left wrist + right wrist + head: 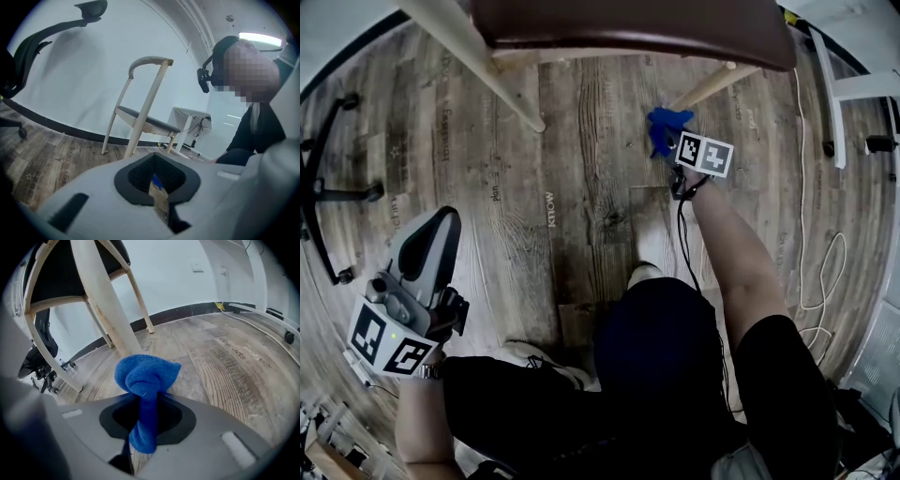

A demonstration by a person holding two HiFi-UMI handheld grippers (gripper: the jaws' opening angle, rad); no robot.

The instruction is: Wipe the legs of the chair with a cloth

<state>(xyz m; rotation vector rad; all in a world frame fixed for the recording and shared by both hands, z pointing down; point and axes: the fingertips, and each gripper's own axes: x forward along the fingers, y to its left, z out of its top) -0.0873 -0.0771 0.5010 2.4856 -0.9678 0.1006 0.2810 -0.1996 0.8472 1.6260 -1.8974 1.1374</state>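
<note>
Cloth (146, 376) is clamped in the right gripper (149, 401), bunched just past its fingertips, with the chair leg (101, 301) directly ahead; contact is unclear. Good wiping needs a firm pinch, with the wad pressed on and stroked lengthwise. Left gripper (157, 183) hangs closed on nothing.

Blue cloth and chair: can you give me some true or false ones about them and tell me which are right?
1. The right gripper is shut on the fluffy blue cloth. True.
2. The left gripper is pressing the cloth against the chair. False: it is off to the person's left, away from the chair, and the right gripper has the cloth.
3. The slanted chair leg is pale wood. True.
4. The floor is green carpet. False: it is a grey-brown wooden plank floor.
5. The padded chair seat is dark brown. True.
</note>
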